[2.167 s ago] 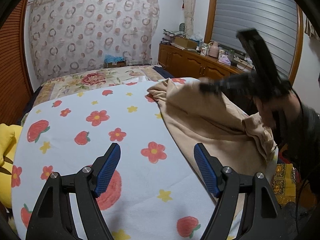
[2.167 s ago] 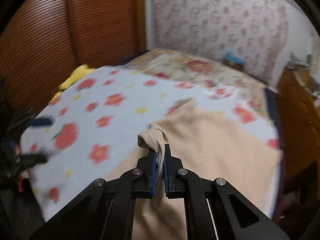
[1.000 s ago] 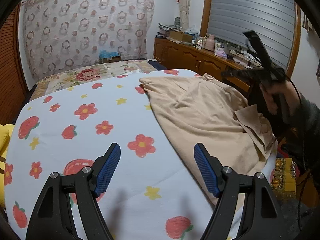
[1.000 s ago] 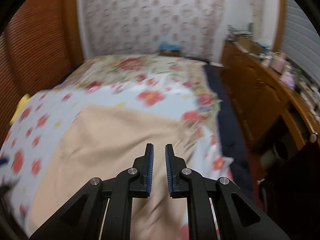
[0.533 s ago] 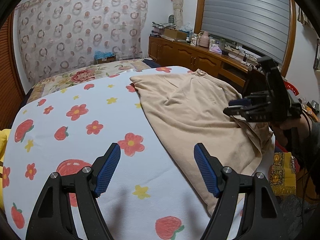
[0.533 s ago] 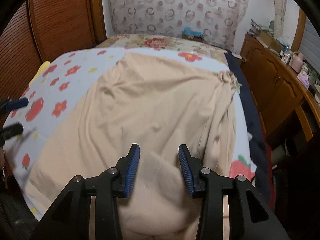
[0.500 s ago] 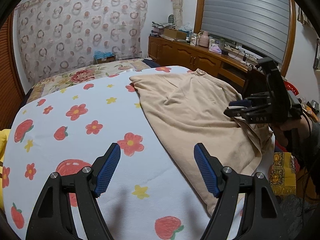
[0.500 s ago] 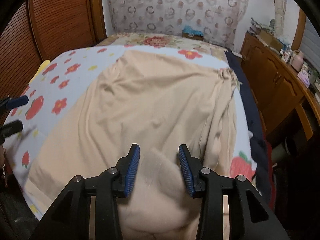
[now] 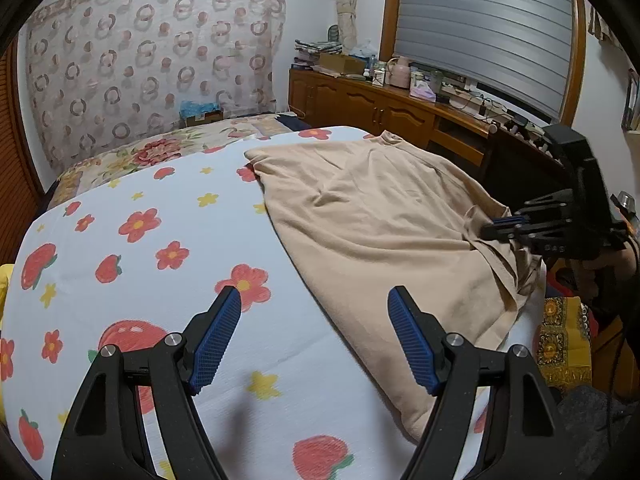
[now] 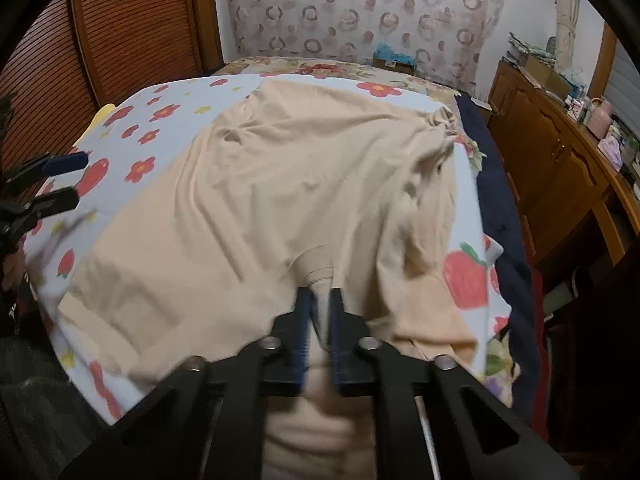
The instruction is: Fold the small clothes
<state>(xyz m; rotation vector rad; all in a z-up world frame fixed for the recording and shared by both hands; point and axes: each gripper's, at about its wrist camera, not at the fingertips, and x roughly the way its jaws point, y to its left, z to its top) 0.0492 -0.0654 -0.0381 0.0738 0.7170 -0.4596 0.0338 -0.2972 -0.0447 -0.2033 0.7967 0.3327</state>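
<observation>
We had the right gripper [image 10: 318,300] clamped on a bunched edge of the beige garment [image 9: 372,216] at 6 o'clock, left gripper [image 9: 314,336] open and empty over the sheet [image 9: 160,280]; no fold made, all folding left.

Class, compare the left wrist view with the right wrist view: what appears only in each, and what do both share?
Only the left wrist view shows the grey window blind and the right gripper from the side. Only the right wrist view shows the brown slatted door and the beige fabric fold pinched in its shut jaws. Both share the beige garment, the flowered bedsheet, the patterned curtain and the open left gripper.
</observation>
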